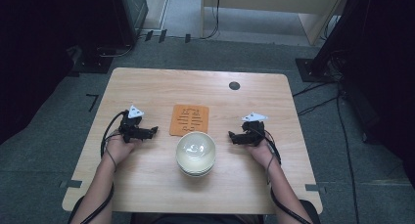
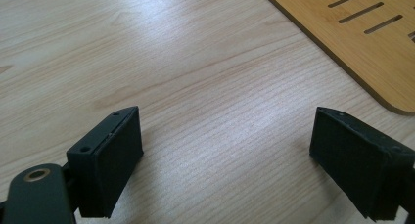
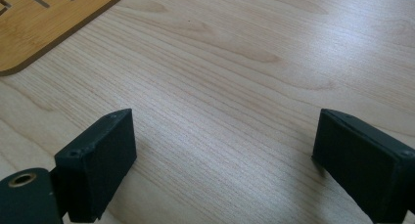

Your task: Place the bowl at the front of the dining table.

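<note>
— Bowls, a small white stack of them, sit at the middle of the wooden table toward the person's edge. What lies to the left of them?

— On the left side the left hand holds the left gripper low over the wood, pointing inward toward the stack but well apart from it. A black cable loops from it back along the forearm, and a grey three-cornered plate sits on top.

— How wide are its jaws?

— Spread wide, with nothing between them. In the left gripper view the left gripper shows bare wood grain in the gap, and the corner of the slotted bamboo mat lies ahead at the upper right.

— Where is that mat on the table?

— The slotted bamboo mat lies flat just behind the bowls, its near edge right by the rim of the top bowl.

— What about the right side?

— The right hand holds the right gripper near the table, aimed inward at the stack and apart from it. In the right gripper view the right gripper is also spread wide and empty, over bare wood, with the mat at the upper left.

— Anything farther back?

— A dark round hole near the far right edge
</note>
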`<state>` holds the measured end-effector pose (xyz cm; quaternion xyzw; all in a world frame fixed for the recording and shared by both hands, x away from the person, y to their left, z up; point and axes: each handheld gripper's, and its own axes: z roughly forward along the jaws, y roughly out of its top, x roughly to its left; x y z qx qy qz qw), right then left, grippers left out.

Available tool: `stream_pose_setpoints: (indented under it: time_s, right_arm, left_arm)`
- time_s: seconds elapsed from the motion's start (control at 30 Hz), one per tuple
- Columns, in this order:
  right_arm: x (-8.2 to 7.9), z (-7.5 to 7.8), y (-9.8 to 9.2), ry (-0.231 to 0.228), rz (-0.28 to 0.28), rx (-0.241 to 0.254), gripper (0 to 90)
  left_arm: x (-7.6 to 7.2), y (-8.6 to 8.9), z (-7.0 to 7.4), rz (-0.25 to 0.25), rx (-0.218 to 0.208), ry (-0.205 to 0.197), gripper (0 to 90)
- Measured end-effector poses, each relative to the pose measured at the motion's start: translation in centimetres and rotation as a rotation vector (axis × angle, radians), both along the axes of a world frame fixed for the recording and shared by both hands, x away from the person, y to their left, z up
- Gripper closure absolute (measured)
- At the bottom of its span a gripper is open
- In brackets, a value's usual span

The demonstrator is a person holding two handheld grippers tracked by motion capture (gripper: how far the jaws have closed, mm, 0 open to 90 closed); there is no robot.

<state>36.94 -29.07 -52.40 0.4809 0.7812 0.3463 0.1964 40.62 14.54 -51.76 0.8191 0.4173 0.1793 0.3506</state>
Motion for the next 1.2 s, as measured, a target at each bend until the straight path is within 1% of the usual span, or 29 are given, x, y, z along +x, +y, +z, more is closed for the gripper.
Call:
stream_pose_setpoints:
  time_s: [0.13, 0.3, 0.43, 0.5, 0.6, 0.77, 0.87, 0.9, 0.97, 1.03, 1.13, 1.2]
  right_arm:
    - [0.0, 0.0, 0.0, 0.000, 0.000, 0.000, 8.2]
    - [0.0, 0.0, 0.0, -0.001, -0.001, -0.001, 8.2]
    - [0.0, 0.0, 0.0, 0.000, 0.000, 0.000, 8.2]
    - [0.0, 0.0, 0.0, -0.001, 0.000, -0.001, 8.2]
    - [0.1, 0.0, 0.0, 0.000, 0.000, -0.001, 8.2]
    - [0.1, 0.0, 0.1, 0.000, 0.000, -0.001, 8.2]
    - [0.1, 0.0, 0.1, 0.000, 0.000, -0.001, 8.2]
    - [0.1, 0.0, 0.1, 0.000, 0.000, -0.001, 8.2]
    - [0.1, 0.0, 0.1, 0.002, 0.000, 0.000, 8.2]
    - [0.1, 0.0, 0.1, 0.000, 0.002, -0.001, 8.2]
    - [0.1, 0.0, 0.1, 0.002, 0.001, 0.000, 8.2]
    - [0.1, 0.0, 0.1, 0.002, 0.001, 0.000, 8.2]
  left_arm:
    - [0.3, -0.1, 0.2, -0.020, 0.009, 0.015, 13.2]
    - [0.5, -0.1, 0.4, -0.023, 0.016, 0.033, 13.6]
    - [0.8, 0.0, 0.6, -0.005, -0.005, 0.063, 13.5]
    - [0.9, 0.0, 0.8, 0.013, -0.012, 0.078, 13.5]
    - [1.1, -0.1, 0.9, 0.036, -0.006, 0.093, 13.5]
    - [1.3, -0.3, 1.0, 0.043, -0.005, 0.106, 13.5]
    - [1.3, -0.1, 1.2, 0.068, -0.009, 0.131, 13.8]
    - [1.3, -0.1, 1.3, 0.076, -0.018, 0.145, 14.0]
    - [1.3, -0.1, 1.4, 0.072, -0.026, 0.158, 14.0]
    - [1.2, -0.2, 1.5, 0.066, -0.014, 0.161, 14.0]
    - [1.3, -0.2, 1.6, 0.059, -0.015, 0.165, 14.0]
    - [1.4, -0.2, 1.7, 0.059, -0.028, 0.169, 14.0]
